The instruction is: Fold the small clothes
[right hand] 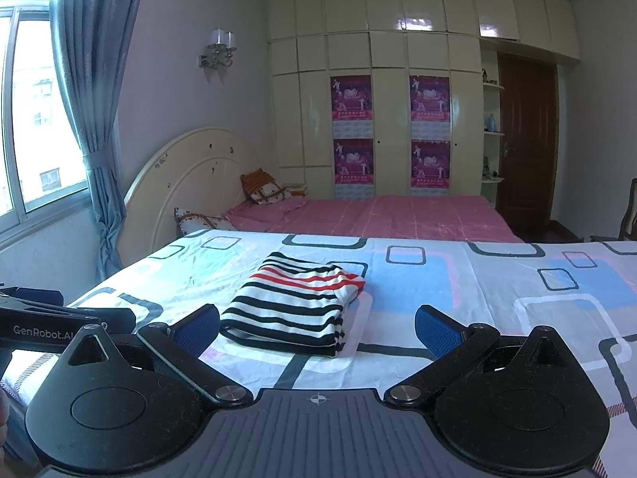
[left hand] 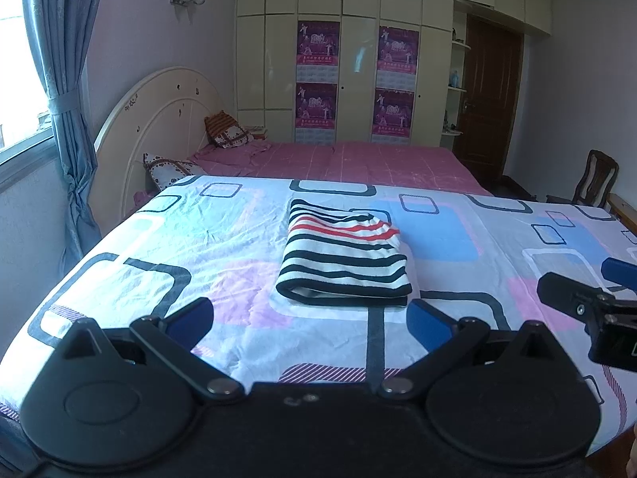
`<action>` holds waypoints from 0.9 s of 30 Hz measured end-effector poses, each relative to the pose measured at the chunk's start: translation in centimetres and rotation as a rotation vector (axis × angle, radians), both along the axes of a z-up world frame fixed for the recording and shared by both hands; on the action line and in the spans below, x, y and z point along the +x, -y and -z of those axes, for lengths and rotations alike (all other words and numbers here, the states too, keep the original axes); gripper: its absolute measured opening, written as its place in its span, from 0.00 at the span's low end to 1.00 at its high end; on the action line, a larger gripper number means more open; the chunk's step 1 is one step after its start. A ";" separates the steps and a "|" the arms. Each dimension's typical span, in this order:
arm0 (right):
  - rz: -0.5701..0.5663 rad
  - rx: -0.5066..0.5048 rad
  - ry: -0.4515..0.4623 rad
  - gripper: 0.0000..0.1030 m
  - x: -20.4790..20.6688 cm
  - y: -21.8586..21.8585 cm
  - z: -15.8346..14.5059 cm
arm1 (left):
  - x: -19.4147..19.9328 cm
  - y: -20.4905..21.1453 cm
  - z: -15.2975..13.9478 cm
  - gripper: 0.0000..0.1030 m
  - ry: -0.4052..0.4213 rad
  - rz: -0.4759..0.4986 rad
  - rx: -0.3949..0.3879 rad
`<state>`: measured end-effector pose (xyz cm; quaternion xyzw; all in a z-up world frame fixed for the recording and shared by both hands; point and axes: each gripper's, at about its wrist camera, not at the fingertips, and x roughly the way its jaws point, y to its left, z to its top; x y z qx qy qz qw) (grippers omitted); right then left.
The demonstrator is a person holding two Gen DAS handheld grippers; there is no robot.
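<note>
1. Striped shirt (left hand: pixel 344 257) lies folded in a compact stack mid-bed (left hand: pixel 119 239), at 12 o'clock from both grippers; folding looks complete.
2. Left gripper (left hand: pixel 310 320): jaws spread wide, holding nothing, short of the shirt's near edge.
3. Right gripper (right hand: pixel 316 328): likewise wide and empty. Judged hands-off so the stack keeps its shape.

We see a bedroom lit by daylight from a window (right hand: pixel 24 119) at nine o'clock, with a blue curtain (right hand: pixel 91 119) tied back beside it. A cream wardrobe (right hand: pixel 390 40) bearing four purple posters (right hand: pixel 352 99) fills twelve o'clock. A pink bed (right hand: pixel 398 215) with a rounded headboard (right hand: pixel 191 167) stands before it, a brown door (right hand: pixel 525 139) at two o'clock, a wall lamp (right hand: pixel 219 49) at eleven.
</note>
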<state>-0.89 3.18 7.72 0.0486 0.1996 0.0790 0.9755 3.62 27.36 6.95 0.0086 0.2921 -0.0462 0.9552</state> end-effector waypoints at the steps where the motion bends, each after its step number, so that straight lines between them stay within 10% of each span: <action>1: 0.000 0.000 0.000 1.00 0.0 0.0 0.1 | 0.0 0.0 0.0 1.00 -0.001 0.000 0.000; 27: 0.015 0.001 -0.045 1.00 1.7 0.4 1.7 | 2.4 -0.1 1.7 0.97 0.001 0.020 0.018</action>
